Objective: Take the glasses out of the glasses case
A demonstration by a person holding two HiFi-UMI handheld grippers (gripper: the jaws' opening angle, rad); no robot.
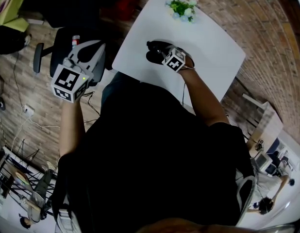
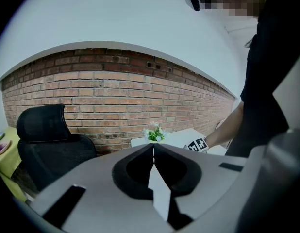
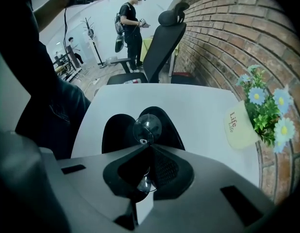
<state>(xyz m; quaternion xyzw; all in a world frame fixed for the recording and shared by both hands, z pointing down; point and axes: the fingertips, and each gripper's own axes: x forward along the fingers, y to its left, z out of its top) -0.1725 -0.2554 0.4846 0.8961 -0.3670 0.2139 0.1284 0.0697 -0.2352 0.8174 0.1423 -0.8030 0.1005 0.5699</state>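
The black glasses case [image 3: 116, 130] lies open on the white table [image 3: 203, 110], its two halves spread flat. My right gripper [image 3: 149, 144] is shut on the glasses, just above the case. One clear lens [image 3: 146, 126] sticks out past the jaw tips and another part shows between the pads. In the head view the right gripper [image 1: 163, 53] sits over the case [image 1: 154, 48] at the table's near side. My left gripper [image 1: 95, 46] hangs off the table to the left, shut with nothing in it; its tips [image 2: 153, 147] meet in the left gripper view.
A small pot of flowers [image 1: 182, 7] stands at the table's far corner, also seen as the flower pot [image 3: 247, 125]. A black office chair [image 1: 53, 57] stands left of the table, under the left gripper. A brick wall [image 3: 227, 28] runs along the right. A person [image 3: 133, 23] stands far behind.
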